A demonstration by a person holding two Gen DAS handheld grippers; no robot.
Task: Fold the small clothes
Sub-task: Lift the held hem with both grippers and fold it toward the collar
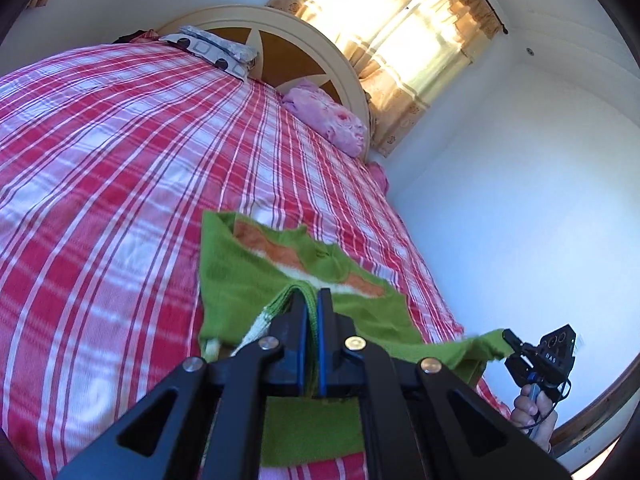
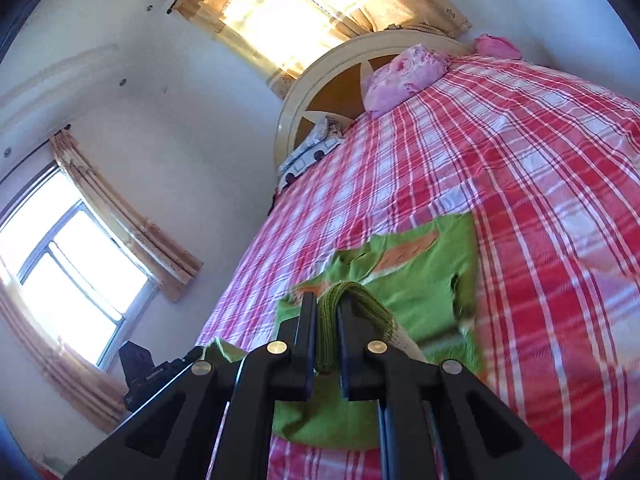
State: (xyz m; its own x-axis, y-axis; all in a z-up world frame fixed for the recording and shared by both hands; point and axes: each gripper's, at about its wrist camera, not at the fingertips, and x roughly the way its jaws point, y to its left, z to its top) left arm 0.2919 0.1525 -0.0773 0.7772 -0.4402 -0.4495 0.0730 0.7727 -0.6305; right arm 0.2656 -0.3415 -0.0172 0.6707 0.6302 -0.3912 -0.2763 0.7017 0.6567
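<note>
A bed covered by a red-and-white plaid sheet (image 1: 120,168) is seen ahead of both grippers, with a curtained window (image 1: 404,40) beyond. A green garment (image 1: 248,272) with an orange-and-white stripe is spread just ahead; its ribbed hem is clamped by the left gripper (image 1: 313,300) and the right gripper (image 2: 328,304).

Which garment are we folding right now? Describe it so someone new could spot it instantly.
Start at the bed with the red-and-white plaid sheet. Near its foot end, away from the pink pillow by the headboard, lies a small green top. It is the only green item, marked by an orange-and-white stripe, with its ribbed hem pinched in the left hand-held gripper and the right hand-held gripper.
</note>
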